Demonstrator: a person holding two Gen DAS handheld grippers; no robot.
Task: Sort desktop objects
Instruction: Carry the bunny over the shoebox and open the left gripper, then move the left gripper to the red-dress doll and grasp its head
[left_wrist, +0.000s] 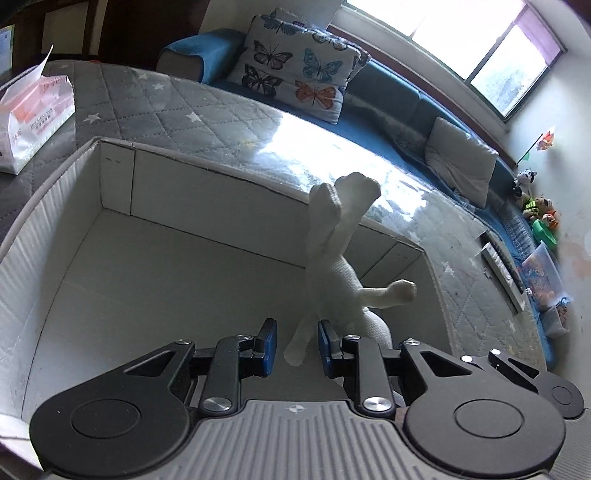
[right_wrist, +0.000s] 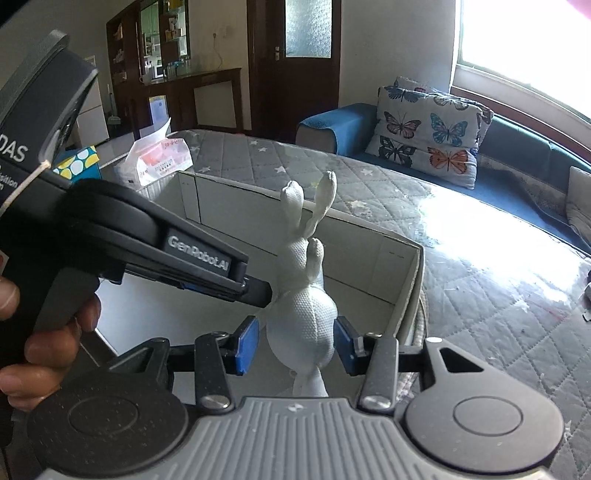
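Note:
A white plush rabbit (left_wrist: 340, 273) stands ears-up inside a grey box with white walls (left_wrist: 207, 162), near its right corner. One thin limb of the rabbit hangs between the blue pads (left_wrist: 269, 343) of my left gripper (left_wrist: 297, 347); a gap shows on the left side, so the jaws stand open. In the right wrist view the rabbit's round body (right_wrist: 303, 317) sits between the pads of my right gripper (right_wrist: 297, 343), with a sliver of space at the left pad, so it is open too. The left gripper (right_wrist: 255, 290) comes in from the left, held by a hand (right_wrist: 48, 343).
The box (right_wrist: 369, 225) rests on a table with a grey quilted star cover (right_wrist: 406, 192). A tissue pack (left_wrist: 33, 122) lies beyond the box's left corner, beside a dotted blue box (right_wrist: 79, 162). A blue sofa with a butterfly cushion (left_wrist: 295, 70) runs behind the table.

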